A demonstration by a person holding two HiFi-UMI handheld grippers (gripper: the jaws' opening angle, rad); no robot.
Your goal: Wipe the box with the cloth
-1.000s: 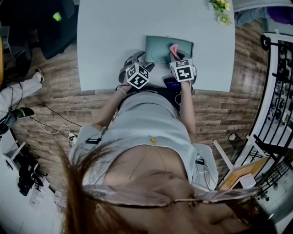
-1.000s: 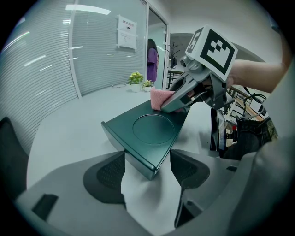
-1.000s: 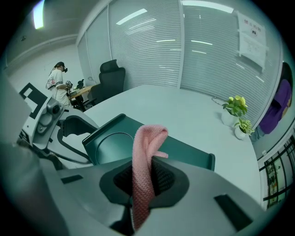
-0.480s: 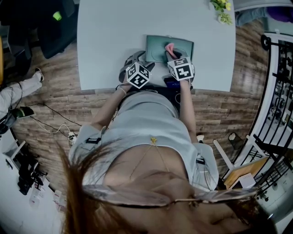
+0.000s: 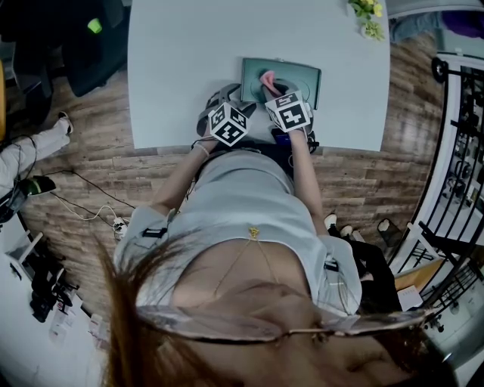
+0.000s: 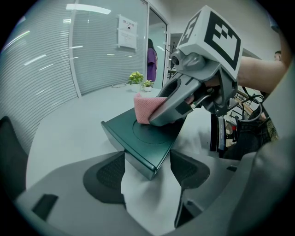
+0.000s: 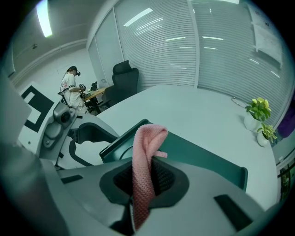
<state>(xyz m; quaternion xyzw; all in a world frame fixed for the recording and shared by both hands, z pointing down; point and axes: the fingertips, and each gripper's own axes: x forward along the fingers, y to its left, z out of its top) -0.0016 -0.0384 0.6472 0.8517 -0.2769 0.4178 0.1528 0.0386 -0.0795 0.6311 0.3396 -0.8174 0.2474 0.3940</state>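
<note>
You were mid-wipe: your right gripper (image 7: 146,179) held the pink cloth (image 7: 146,138) pinched in its jaws, the cloth's free end on the dark green box (image 6: 152,138) just ahead. Your left gripper (image 6: 147,174) had jaws wide, the box's near corner between them. Next, I judge, sweep toward the far rim; the bench (image 6: 69,124) beyond lay open.

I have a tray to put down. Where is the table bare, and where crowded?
Bare: the left half of the table, left of the box, and the far strip from the box to the plants at the far right corner. Crowded: the near edge, where the open left gripper straddles the box's corner and the right gripper holds the cloth on it.
</note>
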